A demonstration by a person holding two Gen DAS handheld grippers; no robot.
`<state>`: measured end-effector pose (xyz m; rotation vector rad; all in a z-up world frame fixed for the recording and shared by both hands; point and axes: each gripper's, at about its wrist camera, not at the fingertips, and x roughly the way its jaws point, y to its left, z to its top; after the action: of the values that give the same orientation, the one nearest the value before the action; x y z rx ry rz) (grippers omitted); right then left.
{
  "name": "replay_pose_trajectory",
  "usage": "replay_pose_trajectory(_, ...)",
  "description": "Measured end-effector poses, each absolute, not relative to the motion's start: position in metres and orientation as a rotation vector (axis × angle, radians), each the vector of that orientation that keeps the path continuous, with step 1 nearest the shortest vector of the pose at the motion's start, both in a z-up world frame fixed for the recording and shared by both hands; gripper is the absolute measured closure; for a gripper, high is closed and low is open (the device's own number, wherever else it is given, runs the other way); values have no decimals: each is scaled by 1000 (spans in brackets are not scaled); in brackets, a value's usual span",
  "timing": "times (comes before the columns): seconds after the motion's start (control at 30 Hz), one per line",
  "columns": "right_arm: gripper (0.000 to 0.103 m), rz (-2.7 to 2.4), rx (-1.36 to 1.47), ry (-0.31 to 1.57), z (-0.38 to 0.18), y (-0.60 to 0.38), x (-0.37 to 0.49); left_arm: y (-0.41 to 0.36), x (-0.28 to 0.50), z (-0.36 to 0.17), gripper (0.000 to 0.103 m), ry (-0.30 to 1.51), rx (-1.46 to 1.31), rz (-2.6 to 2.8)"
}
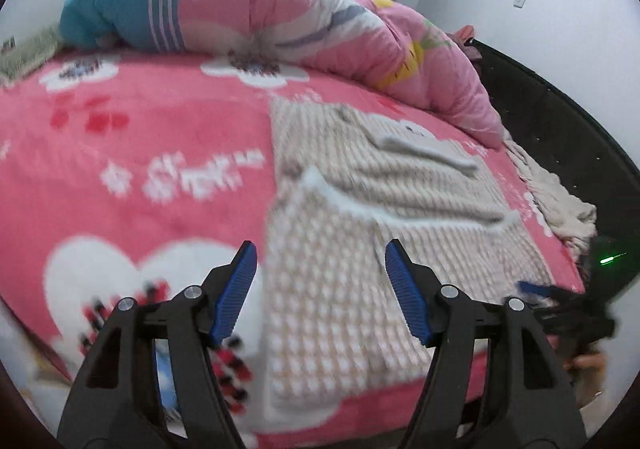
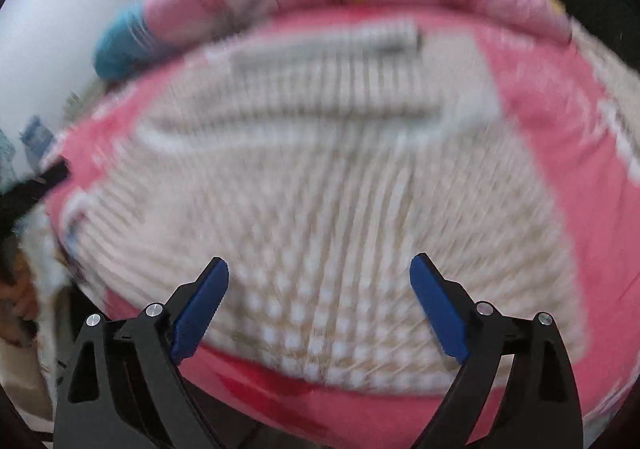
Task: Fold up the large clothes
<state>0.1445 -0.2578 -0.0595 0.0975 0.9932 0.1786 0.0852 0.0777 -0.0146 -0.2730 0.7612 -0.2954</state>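
Note:
A beige and white patterned garment [image 1: 360, 233] lies flat on the pink bed, partly folded, with white-edged flaps across its middle. My left gripper [image 1: 320, 253] is open and empty, hovering above the garment's near left part. In the right wrist view the same garment [image 2: 320, 189] fills the frame, blurred by motion. My right gripper [image 2: 320, 269] is open and empty above the garment's near edge. The right gripper also shows at the far right of the left wrist view [image 1: 560, 301].
A pink printed blanket [image 1: 120, 169] covers the bed. A pink and blue quilt [image 1: 280, 17] is heaped along the far side. A cream fringed cloth [image 1: 560, 205] hangs at the bed's right edge beside a dark frame [image 1: 560, 121].

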Motion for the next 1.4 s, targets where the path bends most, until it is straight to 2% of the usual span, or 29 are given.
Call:
replay_pose_trajectory(0.17, 11, 199, 139, 974, -57, -264, 137, 69, 87, -27, 41, 754, -244, -306)
replay_pose_trajectory(0.37, 9, 187, 122, 977, -57, -262, 134, 72, 123, -39, 63, 769, -202, -258)
replay_pose_trajectory(0.47, 9, 184, 121, 983, -57, -261, 135, 74, 130, -37, 68, 760, -227, -327)
replay_pose_trajectory(0.8, 7, 178, 113, 999, -60, -253, 143, 70, 168, -57, 68, 871, -293, -422)
replay_pose_trajectory(1.17, 7, 179, 114, 997, -59, -255, 142, 69, 189, -66, 67, 918, -363, -490)
replay_pose_trajectory(1.3, 6, 181, 112, 997, -60, -255, 142, 69, 178, -55, 66, 872, -443, -642)
replay_pose_trajectory(1.4, 7, 181, 112, 998, -60, -255, 142, 63, 168, -47, 61, 841, -399, -679)
